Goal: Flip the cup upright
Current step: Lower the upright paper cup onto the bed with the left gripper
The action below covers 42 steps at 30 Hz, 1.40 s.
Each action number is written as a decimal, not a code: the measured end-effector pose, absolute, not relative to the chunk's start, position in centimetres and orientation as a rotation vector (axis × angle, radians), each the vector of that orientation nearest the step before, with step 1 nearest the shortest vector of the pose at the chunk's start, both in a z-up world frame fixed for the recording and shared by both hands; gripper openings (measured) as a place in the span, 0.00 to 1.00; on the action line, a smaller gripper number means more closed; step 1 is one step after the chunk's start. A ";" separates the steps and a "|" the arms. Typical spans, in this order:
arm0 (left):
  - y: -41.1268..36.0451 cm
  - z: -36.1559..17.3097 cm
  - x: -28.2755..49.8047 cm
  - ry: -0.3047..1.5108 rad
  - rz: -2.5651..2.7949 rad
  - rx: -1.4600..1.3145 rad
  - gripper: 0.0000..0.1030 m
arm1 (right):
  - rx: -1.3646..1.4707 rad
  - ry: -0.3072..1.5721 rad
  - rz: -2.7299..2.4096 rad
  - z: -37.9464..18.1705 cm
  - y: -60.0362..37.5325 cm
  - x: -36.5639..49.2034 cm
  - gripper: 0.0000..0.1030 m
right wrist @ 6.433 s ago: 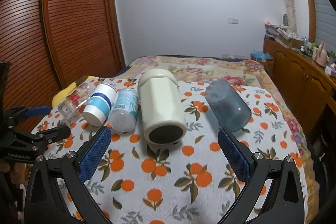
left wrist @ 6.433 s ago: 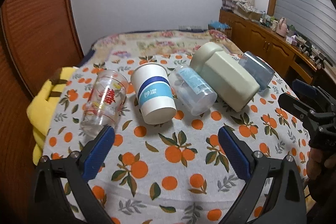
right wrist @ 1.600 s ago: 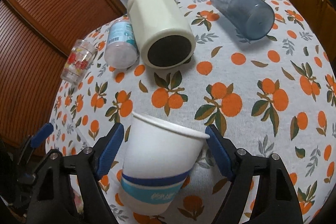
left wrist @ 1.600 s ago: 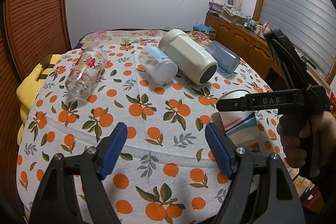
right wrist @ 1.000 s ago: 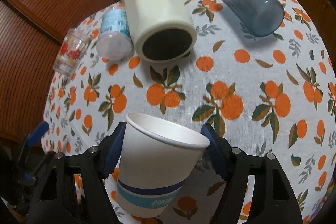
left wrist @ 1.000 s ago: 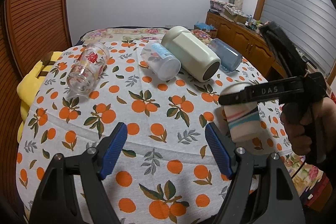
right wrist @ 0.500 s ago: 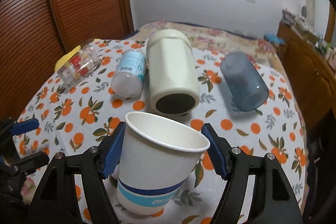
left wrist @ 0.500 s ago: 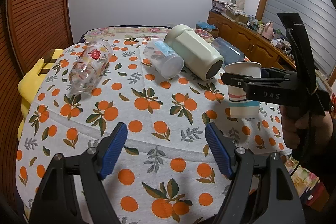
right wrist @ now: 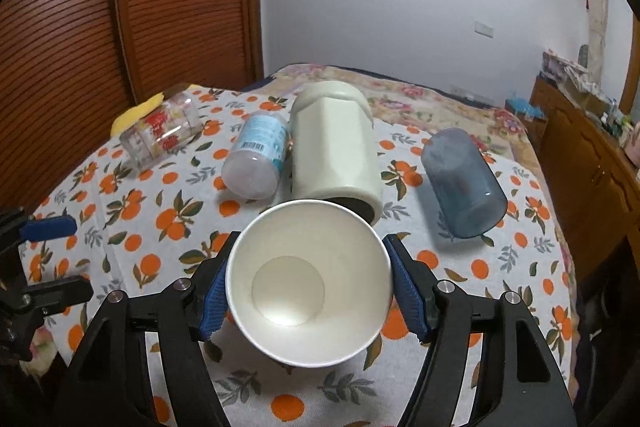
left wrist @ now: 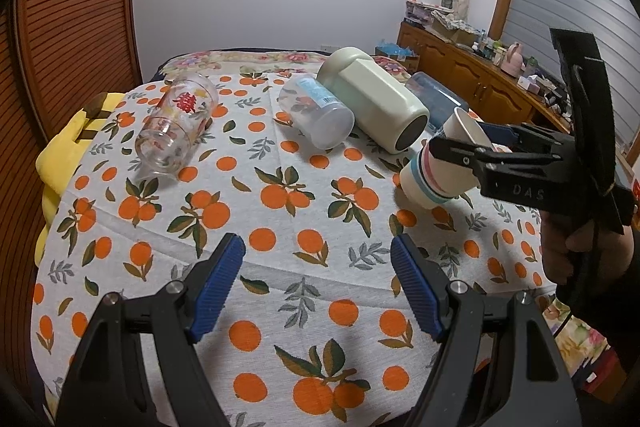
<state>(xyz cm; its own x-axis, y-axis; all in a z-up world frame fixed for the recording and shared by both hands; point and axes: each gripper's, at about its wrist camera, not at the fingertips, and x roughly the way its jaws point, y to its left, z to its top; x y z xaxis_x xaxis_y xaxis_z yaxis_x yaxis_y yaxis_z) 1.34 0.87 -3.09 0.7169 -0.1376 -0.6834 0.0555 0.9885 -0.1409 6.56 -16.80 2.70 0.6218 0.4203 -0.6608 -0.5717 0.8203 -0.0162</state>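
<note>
My right gripper (right wrist: 308, 291) is shut on a white paper cup (right wrist: 308, 283) with blue and pink bands. In the right wrist view its open mouth faces the camera. In the left wrist view the paper cup (left wrist: 436, 171) hangs tilted just above the tablecloth at the right, mouth up and to the right, held by the right gripper (left wrist: 476, 155). My left gripper (left wrist: 320, 283) is open and empty over the near part of the table.
Lying on their sides on the orange-print tablecloth (left wrist: 280, 227): a printed glass (left wrist: 176, 123), a clear plastic cup with blue label (left wrist: 316, 115), a cream jug (left wrist: 376, 107), a blue tumbler (right wrist: 464, 183). A yellow cloth (left wrist: 56, 163) hangs at the left edge.
My right gripper has tipped the paper cup from upright so that its mouth leans toward the right wrist camera, and it has dropped closer to the tablecloth. The left gripper has barely moved.
</note>
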 end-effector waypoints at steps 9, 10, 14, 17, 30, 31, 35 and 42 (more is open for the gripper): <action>1.8 -2.3 0.8 0.727 -0.091 -0.125 0.74 | -0.318 0.751 0.612 3.3 -15.6 4.3 0.68; 1.9 -2.2 0.8 0.723 -0.088 -0.128 0.74 | -0.327 0.758 0.619 3.2 -15.4 4.1 0.68; 2.2 -1.8 0.6 0.708 -0.081 -0.127 0.75 | -0.347 0.755 0.618 2.9 -14.9 3.7 0.70; 2.3 -1.6 0.5 0.696 -0.074 -0.123 0.75 | -0.316 0.771 0.640 2.9 -14.8 3.7 0.74; 1.1 0.9 -0.7 0.613 -0.020 -0.066 0.79 | -0.173 0.747 0.647 3.8 -16.6 2.6 0.83; 0.9 1.1 -0.7 0.608 -0.012 -0.059 0.79 | -0.159 0.740 0.642 4.0 -16.9 2.4 0.84; 0.0 2.2 -1.0 0.588 -0.006 -0.034 0.79 | -0.079 0.702 0.620 5.0 -18.8 1.8 0.88; -2.1 3.7 -1.3 0.544 -0.042 -0.008 0.88 | 0.022 0.604 0.529 6.9 -22.2 0.2 0.98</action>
<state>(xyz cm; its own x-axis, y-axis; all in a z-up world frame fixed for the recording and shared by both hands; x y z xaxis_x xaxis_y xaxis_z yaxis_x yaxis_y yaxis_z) -1.31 -2.11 3.70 0.8547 -0.0417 -0.5174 0.0376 0.9991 -0.0186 0.21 -22.16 6.87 0.6950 0.4801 -0.5352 -0.4673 0.8674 0.1711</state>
